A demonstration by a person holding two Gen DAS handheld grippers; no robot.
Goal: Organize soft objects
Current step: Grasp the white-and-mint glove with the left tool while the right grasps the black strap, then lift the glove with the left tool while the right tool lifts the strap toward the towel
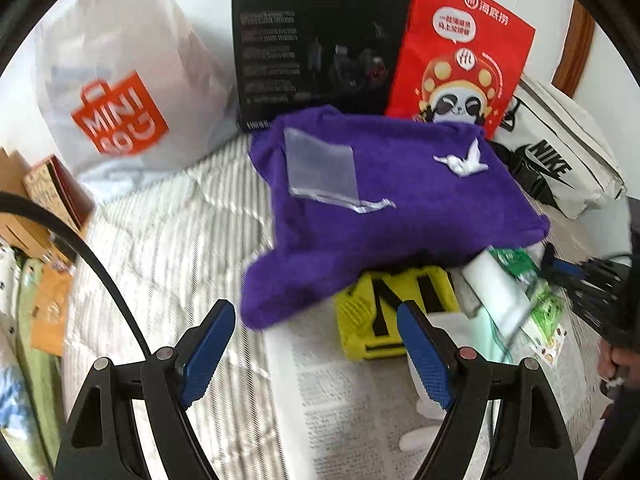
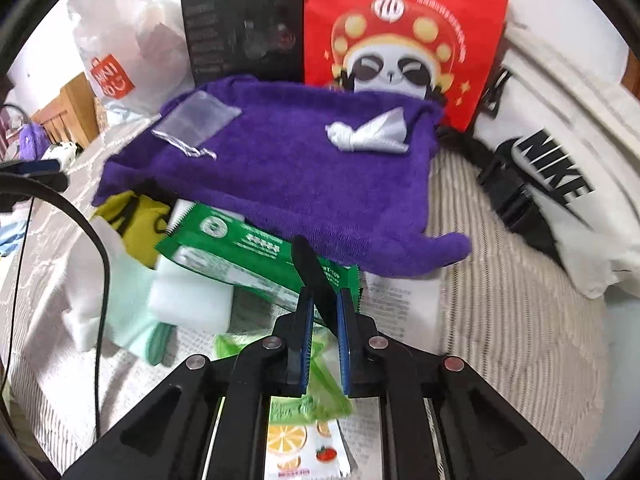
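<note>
On the quilted bed [image 1: 168, 240], the purple towel [image 1: 380, 208] lies draped over a small heap, with the yellow pouch [image 1: 400, 312] and a green wipes packet [image 2: 248, 256] poking out from its near edge. On top sit a sheer organza bag [image 1: 320, 164] and a folded white paper bird [image 1: 464, 160], so expect both to slide off if you lift the towel carelessly.

The towel looks light, limp and grippy; I'd take it by the loose near-left corner, pinching a thick fold.

Your left gripper [image 1: 316, 352] hovers with jaws spread just short of that corner. Your right gripper [image 2: 324, 344] has jaws pressed nearly together on a thin dark strip; I cannot tell what it is.
</note>
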